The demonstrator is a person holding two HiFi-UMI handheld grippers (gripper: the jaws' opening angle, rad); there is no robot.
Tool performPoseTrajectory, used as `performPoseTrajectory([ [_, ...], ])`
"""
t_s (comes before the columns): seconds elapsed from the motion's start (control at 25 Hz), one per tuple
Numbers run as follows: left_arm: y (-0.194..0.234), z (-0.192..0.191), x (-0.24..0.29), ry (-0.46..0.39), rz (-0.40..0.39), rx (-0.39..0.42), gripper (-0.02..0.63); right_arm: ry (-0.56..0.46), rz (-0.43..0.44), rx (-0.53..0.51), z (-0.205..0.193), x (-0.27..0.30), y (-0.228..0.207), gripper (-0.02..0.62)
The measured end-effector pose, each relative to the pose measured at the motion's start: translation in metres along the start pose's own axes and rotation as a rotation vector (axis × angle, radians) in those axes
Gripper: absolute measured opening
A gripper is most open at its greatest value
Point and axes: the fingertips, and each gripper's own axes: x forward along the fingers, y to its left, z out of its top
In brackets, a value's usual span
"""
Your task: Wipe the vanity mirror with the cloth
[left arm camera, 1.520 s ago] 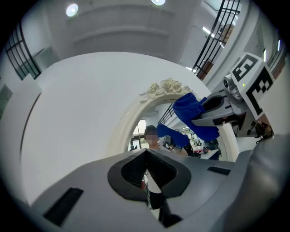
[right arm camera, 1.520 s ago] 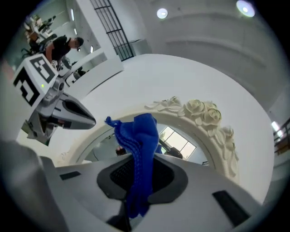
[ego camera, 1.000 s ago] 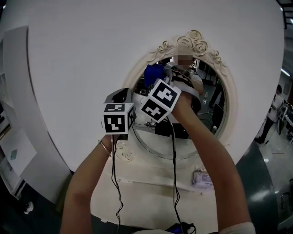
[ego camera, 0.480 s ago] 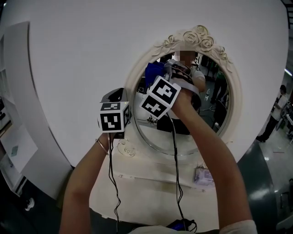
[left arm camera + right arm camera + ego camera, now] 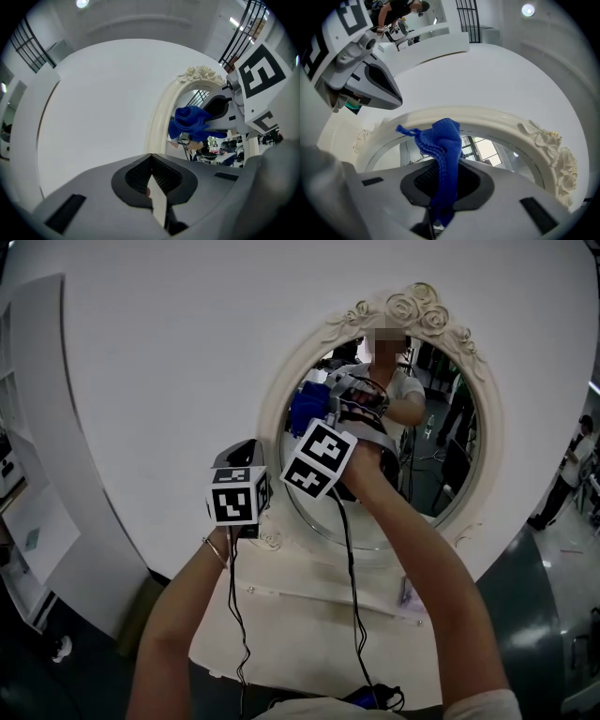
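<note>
**Step in hand: wiping the glass, upper-left sector.**

The right gripper (image 5: 438,190) is clenched on the blue knitted cloth (image 5: 446,149). The cloth rises from between the jaws as a loose bunch. It sits at the upper left of the oval vanity mirror with the cream carved frame (image 5: 427,460), just inside the rim. In the left gripper view the bunch appears pressed to the glass, but contact is a judgement.

The left gripper (image 5: 157,201) has its jaws together on nothing identifiable. It hangs beside the lower left of the frame, off the glass. Whether it touches the frame cannot be told.

Recommended technique, as judged:

1. Only a short bunch protrudes, so the hard jaw tips lie close behind it. Angle the right gripper so that cloth alone meets the glass.
2. Apply light, even pressure. The mirror stands upright on the white dressing table (image 5: 300,615), and a hard push could rock it. The left gripper is well placed to steady the frame.
3. Work in overlapping passes from the top rim downward. The cloth covers a small patch, so the centre, right and lower glass all need passes.
4. Follow the inner rim closely, but do not snag the knit on the moulded roses (image 5: 417,306).
5. Route the black cables (image 5: 349,549) clear of the table edge.
</note>
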Motion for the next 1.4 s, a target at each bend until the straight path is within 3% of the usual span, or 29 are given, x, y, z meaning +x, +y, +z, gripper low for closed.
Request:
performPoseTrajectory([
  [0.48,-0.013,-0.133,-0.022,0.169,-0.033,-0.038,0.005,0.052,0.205,-0.034,-0.036,0.019,0.141,0.063],
  [0.76,-0.031,-0.208,-0.038,0.281,-0.058,-0.077,0.005,0.102,0.368,-0.023,-0.069,0.026,0.240,0.063],
  [0.92,-0.037,-0.239,-0.047,0.311,-0.065,-0.141,0.005,0.133,0.413,0.005,-0.090,0.028,0.276,0.063],
  [1.16,-0.046,-0.264,-0.054,0.354,-0.072,-0.169,0.005,0.119,0.438,0.051,-0.102,0.025,0.286,0.063],
  [1.4,-0.058,-0.209,-0.037,0.256,-0.129,-0.124,0.005,0.080,0.400,0.101,-0.103,0.010,0.218,0.063],
])
